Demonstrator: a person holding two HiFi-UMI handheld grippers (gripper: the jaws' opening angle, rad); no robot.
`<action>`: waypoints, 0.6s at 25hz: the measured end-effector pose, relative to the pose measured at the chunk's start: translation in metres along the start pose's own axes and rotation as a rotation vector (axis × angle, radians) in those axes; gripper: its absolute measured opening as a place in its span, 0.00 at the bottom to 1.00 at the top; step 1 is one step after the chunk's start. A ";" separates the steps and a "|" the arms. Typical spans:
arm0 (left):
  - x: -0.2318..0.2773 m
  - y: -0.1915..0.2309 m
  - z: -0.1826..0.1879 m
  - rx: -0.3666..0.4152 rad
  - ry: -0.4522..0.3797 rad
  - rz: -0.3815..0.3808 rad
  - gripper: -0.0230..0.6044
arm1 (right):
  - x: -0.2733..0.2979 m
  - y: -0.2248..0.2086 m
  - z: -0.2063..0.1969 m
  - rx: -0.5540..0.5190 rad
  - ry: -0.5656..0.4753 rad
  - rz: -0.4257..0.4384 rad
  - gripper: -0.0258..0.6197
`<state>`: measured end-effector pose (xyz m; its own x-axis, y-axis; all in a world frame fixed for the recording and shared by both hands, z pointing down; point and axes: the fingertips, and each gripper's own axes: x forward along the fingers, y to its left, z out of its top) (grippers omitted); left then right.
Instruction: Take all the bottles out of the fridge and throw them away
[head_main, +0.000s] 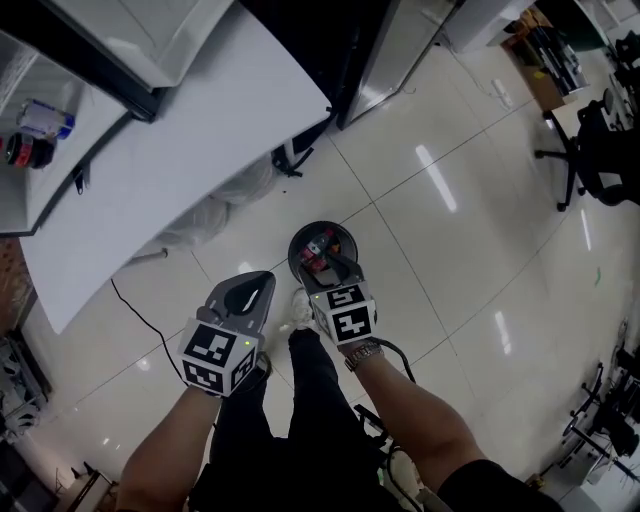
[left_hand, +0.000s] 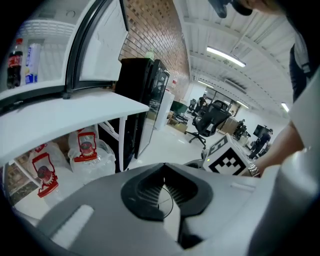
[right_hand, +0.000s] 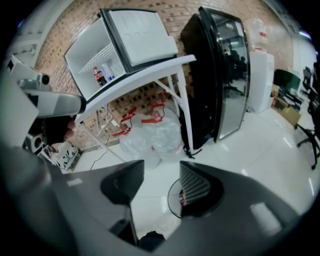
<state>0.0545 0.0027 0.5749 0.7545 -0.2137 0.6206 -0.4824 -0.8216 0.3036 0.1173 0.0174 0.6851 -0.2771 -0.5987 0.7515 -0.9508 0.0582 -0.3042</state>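
In the head view both forearms reach forward and down, with the left gripper (head_main: 258, 285) and right gripper (head_main: 335, 265) side by side above the floor and the right one over the bin (head_main: 296, 250). The left gripper view shows its fingers pressed together and empty, and a cola bottle (left_hand: 15, 55) standing in the open fridge (left_hand: 50, 30) on the table (left_hand: 75, 107). In the right gripper view the fingers are apart with nothing between them.

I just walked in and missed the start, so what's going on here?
A person stands at a round bin on the floor that has rubbish in it. The left gripper is shut and empty; the right gripper, above the bin, is open and empty. Two bottles are in the open fridge on the white table.
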 end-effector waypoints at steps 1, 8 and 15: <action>-0.007 -0.001 0.005 0.001 -0.012 0.012 0.04 | -0.007 0.005 0.009 -0.019 -0.013 0.006 0.38; -0.059 0.001 0.038 -0.019 -0.116 0.110 0.04 | -0.054 0.045 0.068 -0.163 -0.103 0.066 0.38; -0.126 0.033 0.068 -0.071 -0.255 0.243 0.04 | -0.083 0.108 0.135 -0.318 -0.183 0.146 0.38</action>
<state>-0.0263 -0.0333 0.4580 0.6963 -0.5308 0.4831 -0.6844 -0.6938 0.2241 0.0560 -0.0342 0.5109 -0.4107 -0.6967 0.5882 -0.9066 0.3809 -0.1818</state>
